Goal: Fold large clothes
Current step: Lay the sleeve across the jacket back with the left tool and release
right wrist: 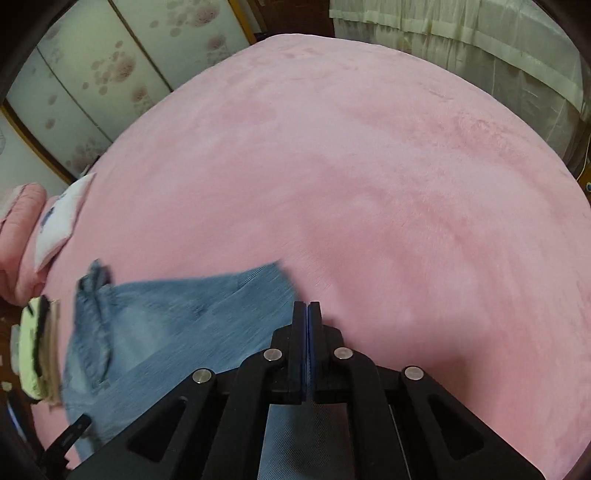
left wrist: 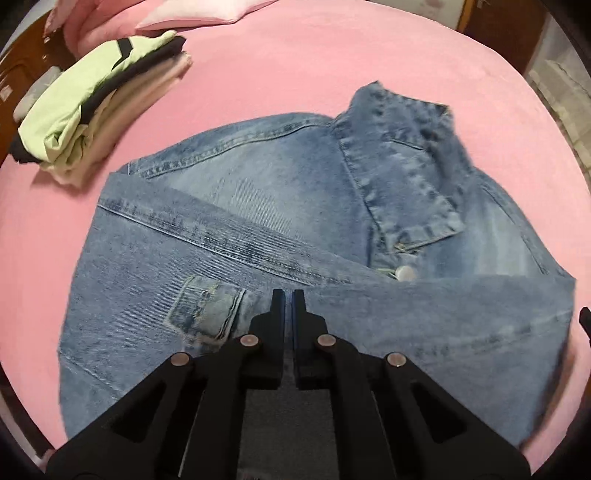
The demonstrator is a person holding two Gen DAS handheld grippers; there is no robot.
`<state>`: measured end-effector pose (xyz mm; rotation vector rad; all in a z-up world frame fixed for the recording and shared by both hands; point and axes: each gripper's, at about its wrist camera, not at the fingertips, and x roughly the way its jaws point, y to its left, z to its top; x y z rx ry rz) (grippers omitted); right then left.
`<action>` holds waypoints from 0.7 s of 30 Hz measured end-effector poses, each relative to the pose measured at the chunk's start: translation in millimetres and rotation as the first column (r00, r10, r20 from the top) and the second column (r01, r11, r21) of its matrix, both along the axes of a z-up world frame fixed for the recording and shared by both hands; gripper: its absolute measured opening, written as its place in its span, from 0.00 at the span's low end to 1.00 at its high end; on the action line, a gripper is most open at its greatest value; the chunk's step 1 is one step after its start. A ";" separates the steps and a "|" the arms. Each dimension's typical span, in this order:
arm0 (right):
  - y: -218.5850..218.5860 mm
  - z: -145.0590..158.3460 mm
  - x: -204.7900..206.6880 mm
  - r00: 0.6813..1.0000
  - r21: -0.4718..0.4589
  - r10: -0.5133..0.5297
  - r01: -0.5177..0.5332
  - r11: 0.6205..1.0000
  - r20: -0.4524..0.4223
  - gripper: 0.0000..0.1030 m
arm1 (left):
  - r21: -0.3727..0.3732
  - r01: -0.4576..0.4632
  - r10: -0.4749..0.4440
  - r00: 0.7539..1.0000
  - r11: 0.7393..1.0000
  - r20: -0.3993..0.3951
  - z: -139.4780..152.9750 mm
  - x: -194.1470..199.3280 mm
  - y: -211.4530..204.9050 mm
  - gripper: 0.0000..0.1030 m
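Note:
A blue denim jacket (left wrist: 258, 229) lies on the pink bed (left wrist: 295, 66), collar toward the far right, sleeves folded across its body. My left gripper (left wrist: 288, 295) is shut, with denim passing under and between its fingers at the near hem. In the right wrist view the jacket (right wrist: 177, 317) lies at the lower left, blurred. My right gripper (right wrist: 307, 308) is shut at the jacket's right edge, denim showing beneath its fingers.
A stack of folded clothes (left wrist: 92, 107), light green on top, sits at the far left of the bed; it also shows in the right wrist view (right wrist: 37, 350). Pink pillows (left wrist: 155, 18) lie at the head. Wide pink bedding (right wrist: 369, 184) stretches right. Curtains (right wrist: 480, 44) hang beyond.

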<state>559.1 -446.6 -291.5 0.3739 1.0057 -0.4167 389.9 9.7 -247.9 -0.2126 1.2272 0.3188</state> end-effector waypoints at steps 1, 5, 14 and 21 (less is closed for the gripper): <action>5.1 8.1 -7.6 1.000 0.004 0.000 0.000 1.000 -0.006 0.04 | -0.003 0.011 -0.011 1.000 1.000 -0.005 6.1 -0.4 -1.5 0.02; 46.0 32.2 -38.7 1.000 0.025 0.007 -0.007 1.000 -0.013 0.27 | -0.056 0.055 -0.056 0.998 0.997 -0.009 24.2 -32.9 -0.4 0.35; 184.2 10.1 -116.3 0.987 0.008 0.109 -0.109 0.994 -0.115 0.46 | -0.067 0.111 -0.116 0.990 0.992 -0.081 39.3 -117.0 -12.4 0.57; 265.2 14.2 -182.1 0.950 0.022 0.229 -0.230 0.973 -0.215 0.77 | -0.027 0.171 -0.173 0.980 0.985 -0.095 68.3 -176.3 -16.7 0.61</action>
